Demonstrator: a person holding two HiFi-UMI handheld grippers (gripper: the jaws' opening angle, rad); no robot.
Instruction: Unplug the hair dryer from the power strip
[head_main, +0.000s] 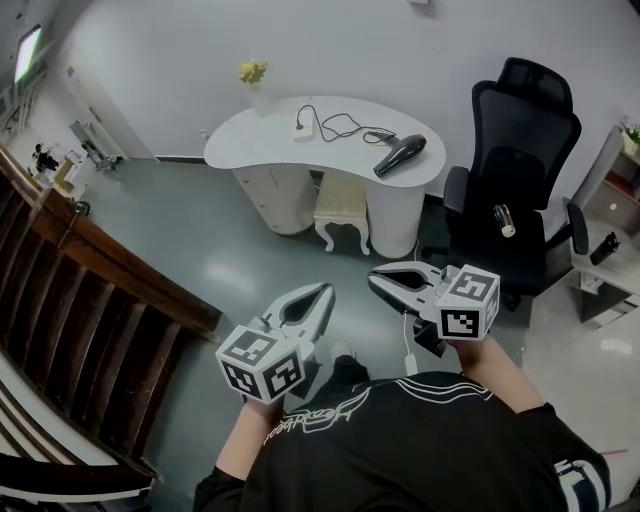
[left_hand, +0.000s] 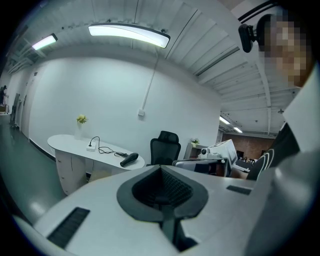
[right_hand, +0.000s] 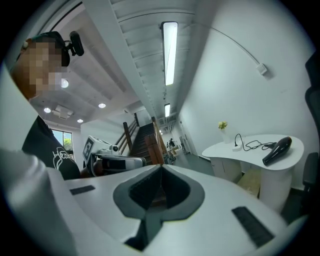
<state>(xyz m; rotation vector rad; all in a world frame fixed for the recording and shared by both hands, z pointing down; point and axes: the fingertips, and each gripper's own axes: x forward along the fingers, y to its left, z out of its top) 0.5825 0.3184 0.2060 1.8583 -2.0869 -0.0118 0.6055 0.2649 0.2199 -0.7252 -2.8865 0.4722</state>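
Looking at a black hair dryer (head_main: 400, 155) lying on its side near the right end of the white bench (head_main: 250, 150), its dark cord looping across to a white power strip (head_main: 300, 126). Holding the left gripper (head_main: 322, 292) and right gripper (head_main: 375, 278) well apart from it — jaws on both closing tip to tip on nothing.

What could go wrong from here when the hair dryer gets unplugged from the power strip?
1. The power strip looks loose on the desk; a one-handed pull on the plug may drag it, perhaps toward the vase.
2. The hair dryer lies near the desk's edge, so a tug on its cord could pull it off.
3. The left gripper and right gripper are shut and empty; they must open first.
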